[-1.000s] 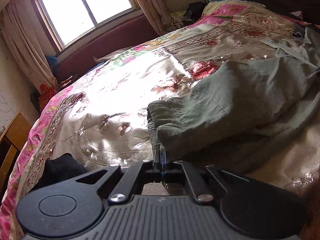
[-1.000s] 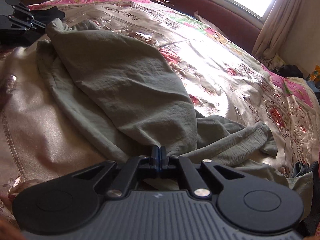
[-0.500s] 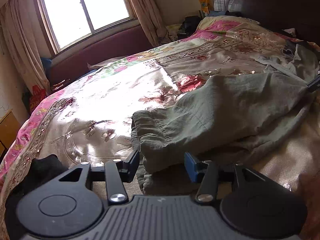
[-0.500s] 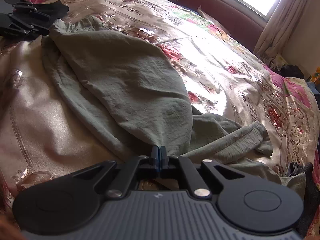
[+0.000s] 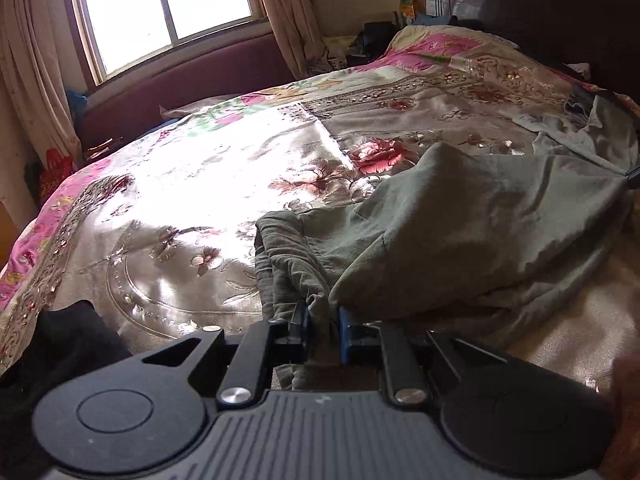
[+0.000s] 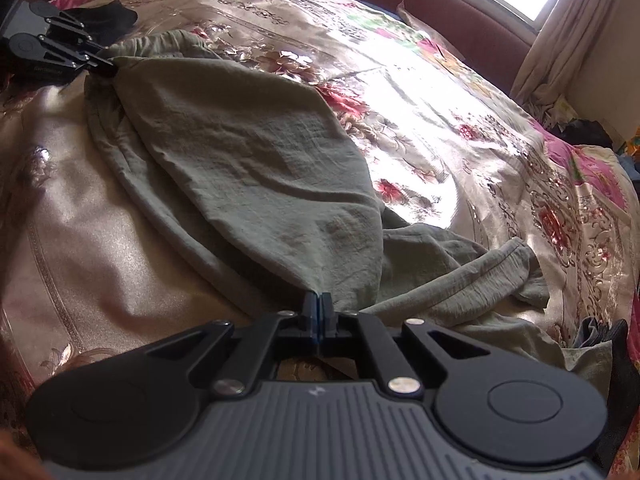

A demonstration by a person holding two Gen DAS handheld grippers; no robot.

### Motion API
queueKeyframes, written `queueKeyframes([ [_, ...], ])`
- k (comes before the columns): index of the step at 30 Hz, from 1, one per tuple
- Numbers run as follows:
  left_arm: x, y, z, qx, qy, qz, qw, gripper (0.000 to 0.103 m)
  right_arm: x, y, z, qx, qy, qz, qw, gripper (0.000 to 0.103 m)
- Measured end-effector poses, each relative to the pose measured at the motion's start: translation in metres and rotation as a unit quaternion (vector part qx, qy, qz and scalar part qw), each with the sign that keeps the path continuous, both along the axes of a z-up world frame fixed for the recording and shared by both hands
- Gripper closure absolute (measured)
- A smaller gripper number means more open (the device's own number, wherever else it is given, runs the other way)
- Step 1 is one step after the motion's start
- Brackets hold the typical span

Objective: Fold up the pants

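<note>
Indoors, floral satin bedspread [image 5: 192,208], sunlit window [image 5: 168,4], left tool [image 5: 323,334] closing and right tool [image 6: 319,318] pinching green pants [image 6: 248,152].

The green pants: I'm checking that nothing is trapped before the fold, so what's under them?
Around the pants only the floral bedspread shows, so they seem to lie directly on it. A second layer of their own fabric lies beneath the top one. Anything under the middle is covered.

Sunlit window [image 5: 168,4] with beige curtains [image 5: 288,12] behind a floral satin bedspread [image 5: 192,184], dark headboard [image 5: 540,8].
</note>
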State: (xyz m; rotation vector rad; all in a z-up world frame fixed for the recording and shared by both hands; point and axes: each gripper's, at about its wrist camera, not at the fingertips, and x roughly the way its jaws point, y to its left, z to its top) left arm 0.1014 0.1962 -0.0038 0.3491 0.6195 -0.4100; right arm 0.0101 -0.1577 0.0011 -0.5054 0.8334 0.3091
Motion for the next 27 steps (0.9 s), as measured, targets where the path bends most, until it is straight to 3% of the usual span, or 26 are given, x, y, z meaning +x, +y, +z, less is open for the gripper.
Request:
queueKeyframes([
  [3, -0.004, 0.013, -0.002, -0.007, 0.009, 0.019, 0.9998, 0.072, -0.008, 0.007, -0.001, 0.016, 0.003, 0.007, 1.0, 0.102],
  [6, -0.006, 0.014, -0.024, 0.029, 0.029, 0.034, 0.9986, 0.069, -0.007, 0.015, -0.029, 0.0, 0.028, 0.012, 1.0, 0.1],
  [9, -0.013, 0.005, -0.03, 0.053, 0.017, 0.035, 0.9978, 0.063, -0.002, 0.014, -0.048, -0.004, 0.048, -0.002, 0.999, 0.095],
  [12, -0.021, 0.005, -0.022, 0.065, 0.011, 0.036, 0.9972, 0.056, -0.005, 0.002, -0.033, 0.023, 0.044, -0.014, 0.999, 0.092],
  [14, -0.024, 0.009, -0.017, 0.068, 0.01, 0.044, 0.9967, 0.056, -0.009, -0.013, -0.016, 0.048, 0.033, -0.035, 0.998, 0.082],
  [17, -0.028, 0.015, -0.005, 0.066, 0.002, 0.07, 0.9954, 0.056, -0.001, -0.044, 0.002, 0.079, 0.018, -0.092, 0.993, 0.077],
  [22, -0.034, 0.004, 0.016, 0.065, -0.026, 0.078, 0.9945, 0.056, 0.047, -0.104, 0.013, 0.134, -0.023, -0.22, 0.966, 0.074],
  [24, -0.033, -0.016, 0.023, 0.065, -0.037, 0.054, 0.9957, 0.056, 0.076, -0.122, 0.009, 0.159, -0.033, -0.254, 0.953, 0.073],
  [27, -0.025, -0.054, 0.027, 0.049, -0.041, 0.008, 0.9979, 0.056, 0.127, -0.149, -0.002, 0.201, -0.026, -0.327, 0.923, 0.073],
])
